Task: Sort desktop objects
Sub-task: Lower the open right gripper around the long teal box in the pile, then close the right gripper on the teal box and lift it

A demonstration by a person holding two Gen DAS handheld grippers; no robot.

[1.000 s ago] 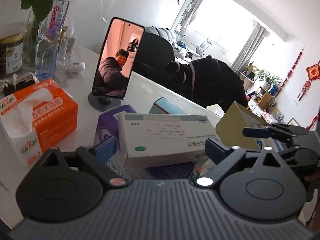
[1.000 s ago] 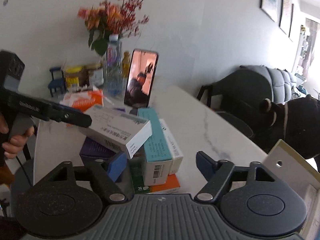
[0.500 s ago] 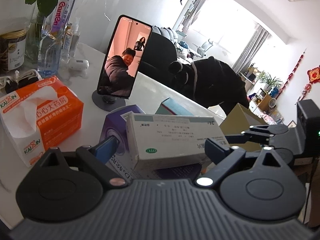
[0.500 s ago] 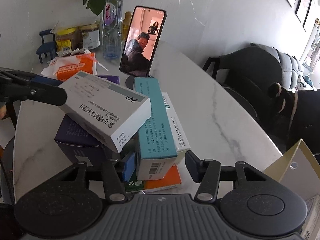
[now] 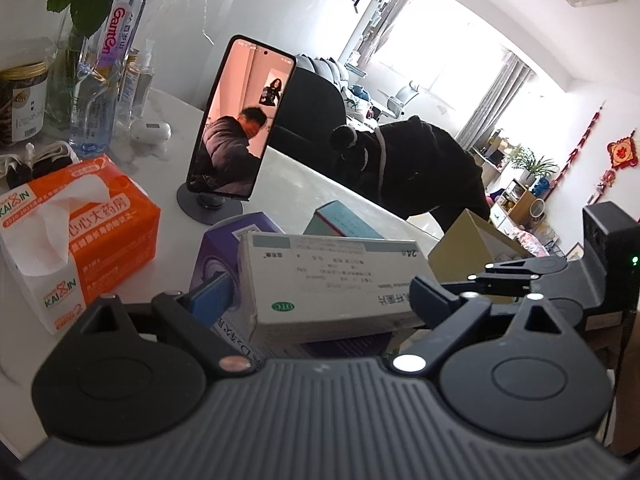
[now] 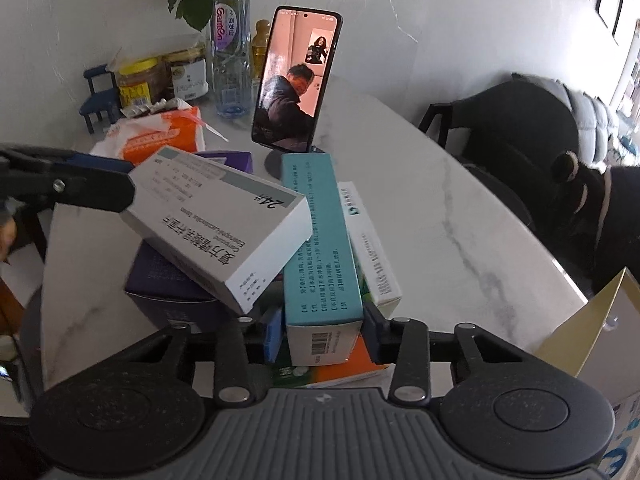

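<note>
A white medicine box with a grey stripe sits lengthwise between my left gripper's wide-set fingers, which are shut on its two ends. It hangs tilted over a purple box; the white box shows there with a left finger on its end. My right gripper is closing on the near end of a long teal box, pads against both sides. A slim white box lies beside the teal one, and an orange and green box lies under them.
A phone on a round stand stands just behind the pile on the marble table. An orange tissue pack, a water bottle and jars are at the back left. An open cardboard box is at the right edge.
My right gripper came down and forward onto the pile, and its jaws narrowed around the teal box. My left gripper stayed still with the white box.
</note>
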